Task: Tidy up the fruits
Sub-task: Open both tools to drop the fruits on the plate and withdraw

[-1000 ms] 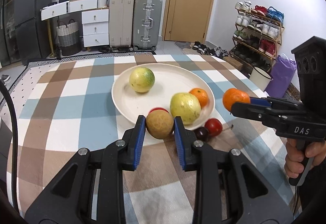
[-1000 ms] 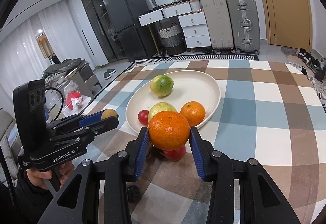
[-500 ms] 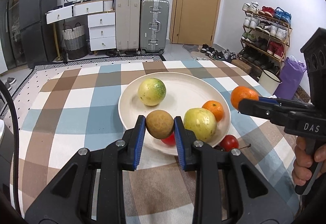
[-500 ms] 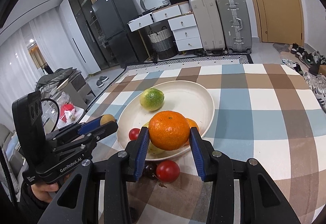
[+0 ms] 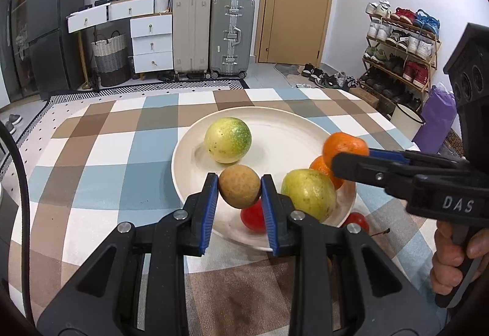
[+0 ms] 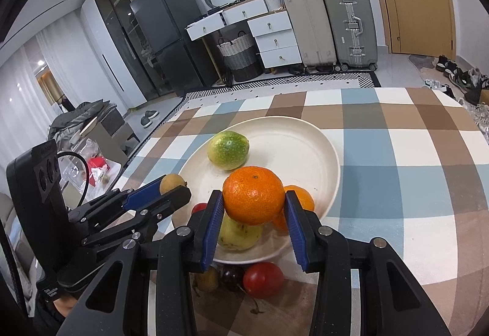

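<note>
In the left wrist view, the left gripper is clenched on a small brown fruit, held over the near rim of the white plate; bare plate lies just ahead and left, while a yellow-green fruit sits close on the right. In the right wrist view, the right gripper grasps a mandarin above the plate's near edge, directly over that yellow-green fruit and a second mandarin, so free plate lies farther ahead; the round fruits have no long axis to align.
</note>
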Action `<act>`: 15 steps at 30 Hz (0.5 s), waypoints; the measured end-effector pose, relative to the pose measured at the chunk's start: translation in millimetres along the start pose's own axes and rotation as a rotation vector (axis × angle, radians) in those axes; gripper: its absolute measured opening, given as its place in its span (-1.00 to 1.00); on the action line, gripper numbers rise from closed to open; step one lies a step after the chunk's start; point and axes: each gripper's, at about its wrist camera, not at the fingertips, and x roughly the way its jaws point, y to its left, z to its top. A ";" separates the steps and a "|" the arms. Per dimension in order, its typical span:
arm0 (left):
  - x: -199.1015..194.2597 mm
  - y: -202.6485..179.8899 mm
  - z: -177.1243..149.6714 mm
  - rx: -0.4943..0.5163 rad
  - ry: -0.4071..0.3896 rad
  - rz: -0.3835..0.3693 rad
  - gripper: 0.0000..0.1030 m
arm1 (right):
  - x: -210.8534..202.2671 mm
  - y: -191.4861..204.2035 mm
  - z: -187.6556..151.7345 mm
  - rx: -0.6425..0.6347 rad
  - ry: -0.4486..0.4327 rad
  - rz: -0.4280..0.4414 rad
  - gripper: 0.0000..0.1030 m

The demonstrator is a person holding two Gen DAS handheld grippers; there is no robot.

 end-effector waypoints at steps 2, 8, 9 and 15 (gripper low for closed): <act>0.6 0.5 0.0 0.000 -0.001 -0.002 -0.51 | 4.8 1.9 1.1 -0.008 0.004 -0.007 -0.21; 1.2 1.6 0.4 -0.010 -0.002 0.001 -0.47 | 10.4 0.8 0.4 -0.008 -0.004 -0.027 -0.04; 2.1 2.2 -0.2 -0.011 0.006 0.004 -0.41 | 9.5 0.2 0.5 -0.012 -0.007 -0.028 -0.02; -6.8 5.2 -2.3 -0.026 -0.028 0.024 0.46 | -0.5 -5.6 -2.8 -0.015 -0.026 -0.050 0.33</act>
